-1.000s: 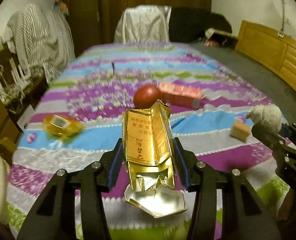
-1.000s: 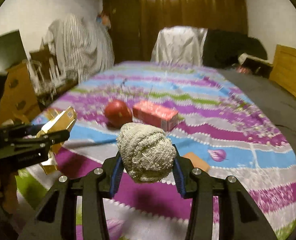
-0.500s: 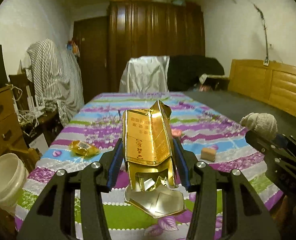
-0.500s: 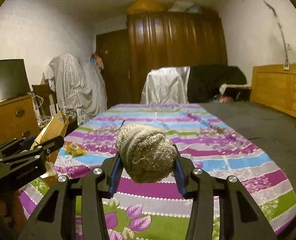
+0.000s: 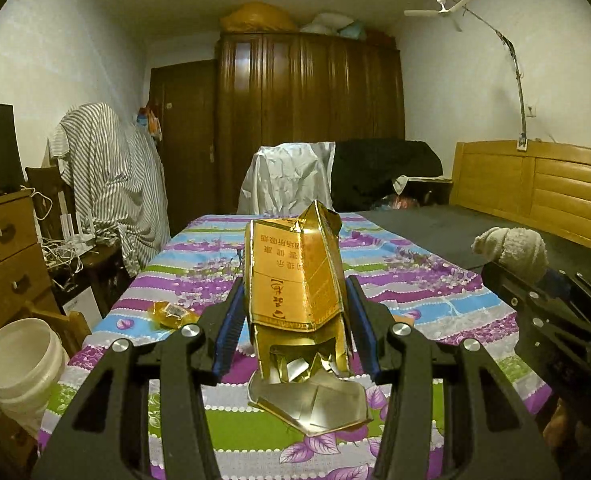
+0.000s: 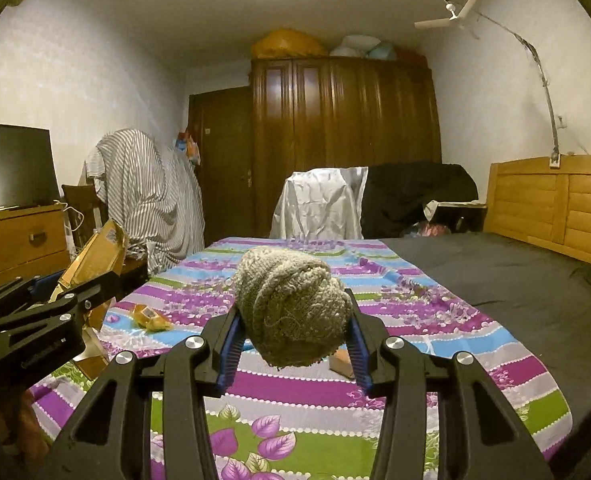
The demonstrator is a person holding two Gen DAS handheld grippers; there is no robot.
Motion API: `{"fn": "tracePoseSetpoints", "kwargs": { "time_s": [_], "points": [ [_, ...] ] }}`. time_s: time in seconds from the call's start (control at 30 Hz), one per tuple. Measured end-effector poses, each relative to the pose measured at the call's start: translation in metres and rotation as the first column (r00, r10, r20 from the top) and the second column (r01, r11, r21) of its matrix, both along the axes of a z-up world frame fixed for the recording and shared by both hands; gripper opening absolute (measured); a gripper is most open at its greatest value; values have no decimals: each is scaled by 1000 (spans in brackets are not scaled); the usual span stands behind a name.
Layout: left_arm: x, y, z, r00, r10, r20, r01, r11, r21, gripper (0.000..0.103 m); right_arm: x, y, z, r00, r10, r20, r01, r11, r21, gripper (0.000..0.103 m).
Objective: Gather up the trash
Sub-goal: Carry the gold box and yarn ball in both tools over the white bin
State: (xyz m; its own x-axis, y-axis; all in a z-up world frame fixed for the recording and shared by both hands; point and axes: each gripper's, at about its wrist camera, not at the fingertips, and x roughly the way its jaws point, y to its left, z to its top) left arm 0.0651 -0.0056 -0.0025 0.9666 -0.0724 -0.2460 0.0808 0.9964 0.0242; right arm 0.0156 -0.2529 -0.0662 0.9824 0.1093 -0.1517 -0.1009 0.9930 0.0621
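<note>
Both loads have risen with us off the striped bedspread (image 5: 435,276), the gold carton (image 5: 295,280) clamped upright between our left gripper (image 5: 295,320) pads and the knitted wad (image 6: 291,304) pinched between our right gripper (image 6: 293,336) pads, a white bucket (image 5: 23,360) sitting far left of our left fingers.

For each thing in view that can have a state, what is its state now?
Left gripper: shut on the gold carton.
Gold carton: crushed, torn open at the bottom, held above the bed.
Right gripper: shut on the knitted ball.
Knitted ball: held above the bed.
Yellow wrapper: crumpled, lying on the bed.
Bucket: upright, open.
Wardrobe: doors closed.
</note>
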Motion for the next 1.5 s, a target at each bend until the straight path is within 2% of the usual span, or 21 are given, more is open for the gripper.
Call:
{"fn": "tracePoseSetpoints", "kwargs": {
  "time_s": [0.33,0.7,1.07,1.27,1.5],
  "points": [
    [-5,0,0,1000,3,2,-3,1000,0,47,3,-3,5,1000,19,-17,-20,1000,-5,47],
    [-5,31,8,995,102,-11,-102,995,7,47,39,25,14,986,156,-66,-157,987,-13,47],
    [-8,110,21,962,274,-11,-274,962,-9,47,85,119,47,953,300,-43,-301,953,-35,47],
    [-12,161,30,928,372,-10,-372,928,-23,47,98,190,62,918,394,-45,-396,917,-55,47],
    [-22,226,43,872,489,-18,-490,871,-34,47,113,280,82,858,510,-62,-513,855,-71,47]
  ]
}}
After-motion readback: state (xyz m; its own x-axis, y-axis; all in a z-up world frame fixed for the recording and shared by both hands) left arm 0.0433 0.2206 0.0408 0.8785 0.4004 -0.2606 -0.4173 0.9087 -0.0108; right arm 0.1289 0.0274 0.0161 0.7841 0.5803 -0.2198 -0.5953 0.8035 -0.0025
